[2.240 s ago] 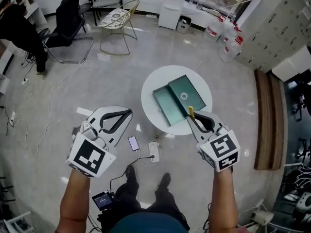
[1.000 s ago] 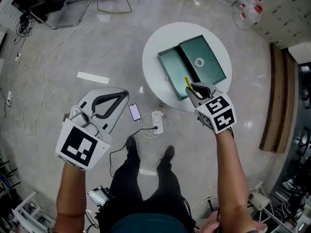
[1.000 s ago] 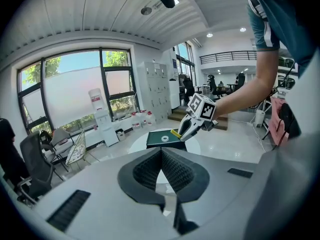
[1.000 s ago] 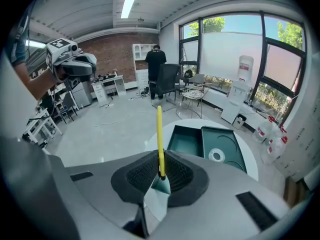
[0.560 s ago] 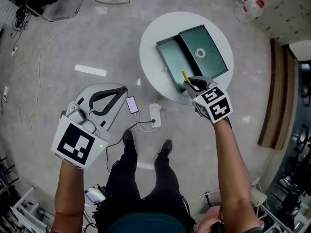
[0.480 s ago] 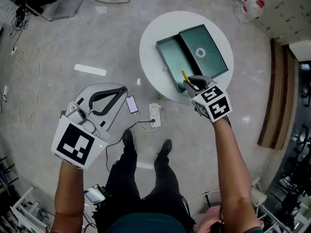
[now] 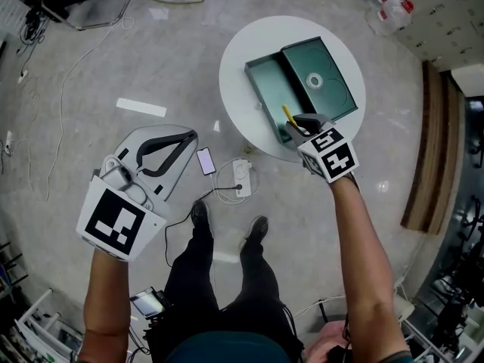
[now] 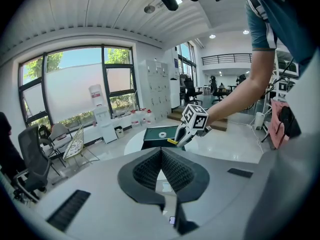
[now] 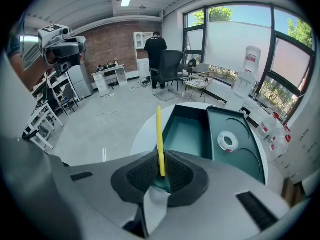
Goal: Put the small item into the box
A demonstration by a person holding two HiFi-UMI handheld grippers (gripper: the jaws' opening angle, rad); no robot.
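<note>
A thin yellow stick [image 7: 288,116] [image 9: 159,139] stands up between the jaws of my right gripper [image 7: 296,125] [image 9: 161,174], which is shut on its lower end. The open green box [image 7: 268,89] [image 9: 187,131] lies on a round white table [image 7: 234,74] [image 9: 145,134]. Its lid [image 7: 329,89] lies beside it and carries a white tape roll [image 7: 314,80] [image 9: 227,142]. The stick's tip is over the near end of the box. My left gripper [image 7: 193,134] [image 8: 161,151] is shut and holds nothing, over the floor well left of the table.
On the floor between the grippers lie a phone [image 7: 204,160], a power strip [image 7: 242,187] with a coiled cable, and a white strip [image 7: 141,107]. A wooden bench [image 7: 427,157] runs along the right. The person's feet stand near the table.
My right gripper has carried the yellow stick forward from the table's near edge to the near end of the box. The left gripper has stayed shut over the floor.
</note>
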